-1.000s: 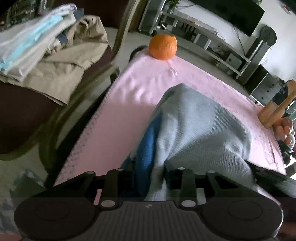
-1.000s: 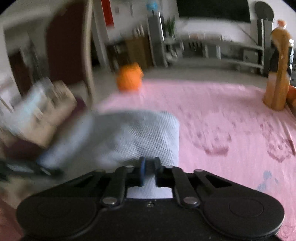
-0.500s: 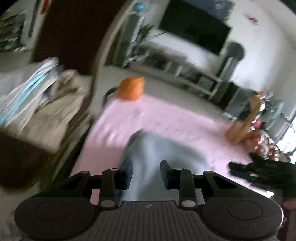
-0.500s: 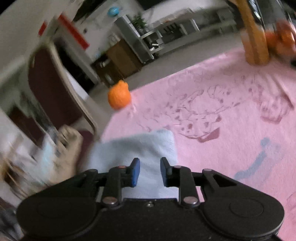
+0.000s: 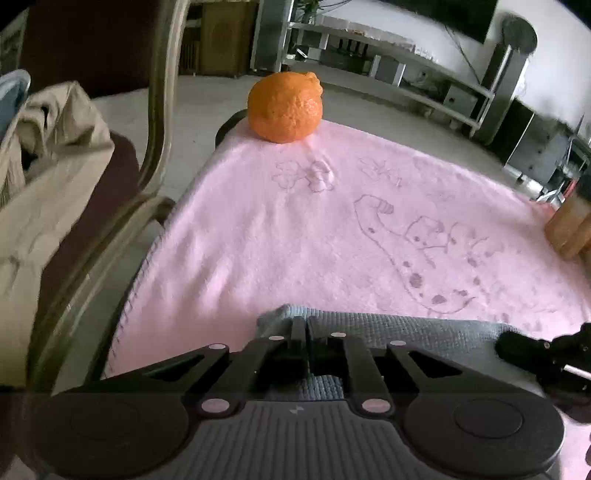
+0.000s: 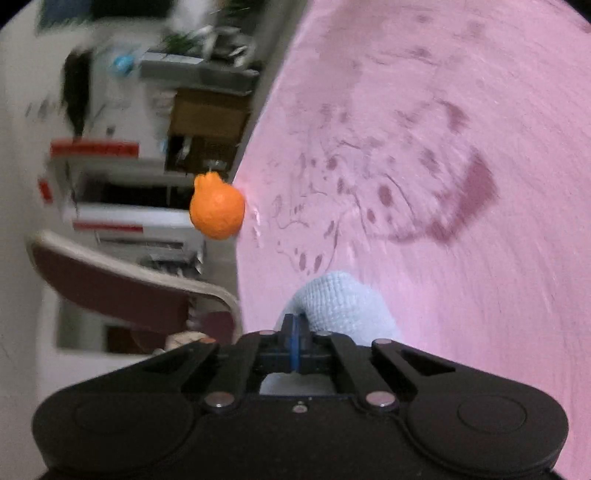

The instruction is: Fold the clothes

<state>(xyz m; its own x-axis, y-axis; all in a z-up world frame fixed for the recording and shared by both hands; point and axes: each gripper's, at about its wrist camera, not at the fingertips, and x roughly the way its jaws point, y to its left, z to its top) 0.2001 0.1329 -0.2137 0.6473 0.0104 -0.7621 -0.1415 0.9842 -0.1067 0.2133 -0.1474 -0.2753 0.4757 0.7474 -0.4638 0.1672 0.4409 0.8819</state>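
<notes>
Pink blanket [image 5: 280, 236], orange [image 5: 284, 107], left view alone shows beige jacket [image 5: 48, 177]

A home living room. Ahead of the left gripper a table under a pink cartoon-print blanket [image 5: 295, 229] carries an orange [image 5: 284, 107]. Beyond it stands a low TV stand [image 5: 388, 70] below a dark television [image 5: 454, 14]. To the gripper's left, a chair [image 5: 122, 177] holds a beige garment [image 5: 40, 177].
</notes>
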